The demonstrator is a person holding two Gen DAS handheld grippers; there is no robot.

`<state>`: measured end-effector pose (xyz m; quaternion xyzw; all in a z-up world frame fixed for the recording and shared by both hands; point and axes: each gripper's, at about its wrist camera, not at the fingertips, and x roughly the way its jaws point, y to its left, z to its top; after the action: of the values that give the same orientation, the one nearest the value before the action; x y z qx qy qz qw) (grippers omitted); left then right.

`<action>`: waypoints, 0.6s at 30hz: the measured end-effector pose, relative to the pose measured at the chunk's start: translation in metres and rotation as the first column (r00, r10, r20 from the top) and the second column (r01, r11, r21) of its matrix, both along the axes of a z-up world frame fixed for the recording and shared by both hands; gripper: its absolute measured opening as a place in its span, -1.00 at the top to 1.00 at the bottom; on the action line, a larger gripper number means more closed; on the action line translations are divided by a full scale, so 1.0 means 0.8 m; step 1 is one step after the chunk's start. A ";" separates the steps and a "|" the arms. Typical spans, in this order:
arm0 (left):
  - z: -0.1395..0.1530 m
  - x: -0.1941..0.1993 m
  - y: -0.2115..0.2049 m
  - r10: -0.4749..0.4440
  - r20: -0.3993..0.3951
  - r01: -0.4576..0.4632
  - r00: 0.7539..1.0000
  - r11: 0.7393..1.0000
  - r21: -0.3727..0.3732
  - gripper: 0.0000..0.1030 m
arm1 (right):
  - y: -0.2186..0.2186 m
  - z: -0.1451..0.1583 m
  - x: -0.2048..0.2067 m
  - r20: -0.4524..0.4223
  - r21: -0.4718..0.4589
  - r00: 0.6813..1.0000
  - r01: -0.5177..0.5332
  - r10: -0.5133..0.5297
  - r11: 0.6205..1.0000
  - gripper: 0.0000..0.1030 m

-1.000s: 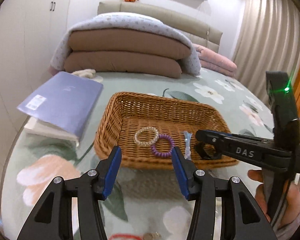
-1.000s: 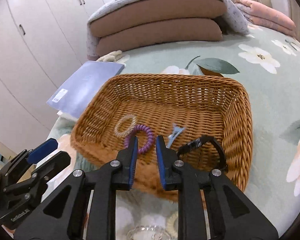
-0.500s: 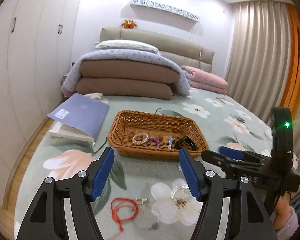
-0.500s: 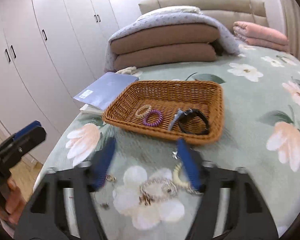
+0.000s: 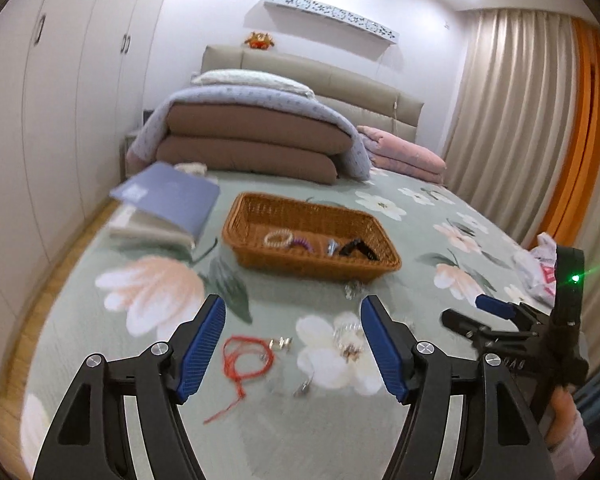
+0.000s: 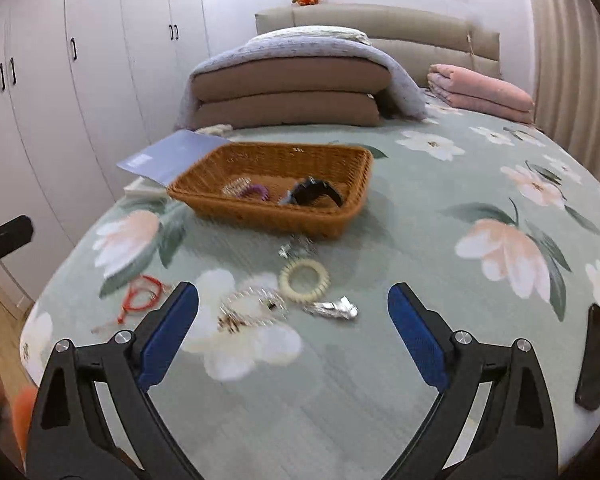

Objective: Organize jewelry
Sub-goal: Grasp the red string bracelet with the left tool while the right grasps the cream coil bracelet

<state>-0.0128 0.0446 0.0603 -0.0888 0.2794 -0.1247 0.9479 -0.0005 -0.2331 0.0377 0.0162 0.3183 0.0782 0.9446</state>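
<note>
A wicker basket (image 5: 260, 264) (image 6: 260, 216) sits on the floral bedspread and holds a clear bead bracelet (image 5: 278, 237), a purple coil band (image 6: 256, 191), a small blue clip and a black watch (image 6: 316, 192). Loose on the bed nearer me lie a red cord (image 5: 244, 360) (image 6: 140, 296), a cream coil band (image 6: 303, 275), a silver bracelet (image 6: 252, 304) and a silver clip (image 6: 334, 309). My left gripper (image 5: 292, 348) is open and empty above them. My right gripper (image 6: 293, 334) is open and empty, also seen in the left wrist view (image 5: 480, 312).
A blue book (image 5: 168, 200) lies on a white one left of the basket. Folded duvets (image 6: 292, 92) and a pink blanket (image 6: 480, 92) are stacked at the headboard. A black phone (image 6: 594, 356) lies at the bed's right edge. Wardrobes stand on the left.
Both grippers have pulled back from the basket toward the foot of the bed. The right gripper opened and left the black watch in the basket.
</note>
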 end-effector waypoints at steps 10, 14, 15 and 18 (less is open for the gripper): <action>-0.089 0.032 0.066 -0.039 -0.209 0.022 0.977 0.996 -0.081 -0.39 | -0.006 -0.053 0.008 -0.061 -0.029 0.998 -0.006 0.004 1.000 -0.87; -0.124 0.063 0.068 -0.030 -0.293 0.001 0.956 0.995 -0.099 -0.39 | 0.003 -0.065 0.020 -0.074 -0.027 0.997 -0.004 0.002 1.000 -0.86; -0.132 0.072 0.066 -0.029 -0.311 -0.002 0.950 0.995 -0.098 -0.39 | 0.000 -0.068 0.025 -0.076 -0.026 0.997 0.008 -0.010 1.000 -0.86; -0.148 0.091 0.062 -0.014 -0.355 -0.019 0.935 0.996 -0.087 -0.39 | -0.017 -0.074 0.047 -0.100 0.019 0.995 0.028 -0.026 0.999 -0.81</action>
<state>0.0603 0.0942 -0.0584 -0.1524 0.4399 -0.1178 0.8772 0.0370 -0.2467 -0.0219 0.0340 0.3641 0.0676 0.9283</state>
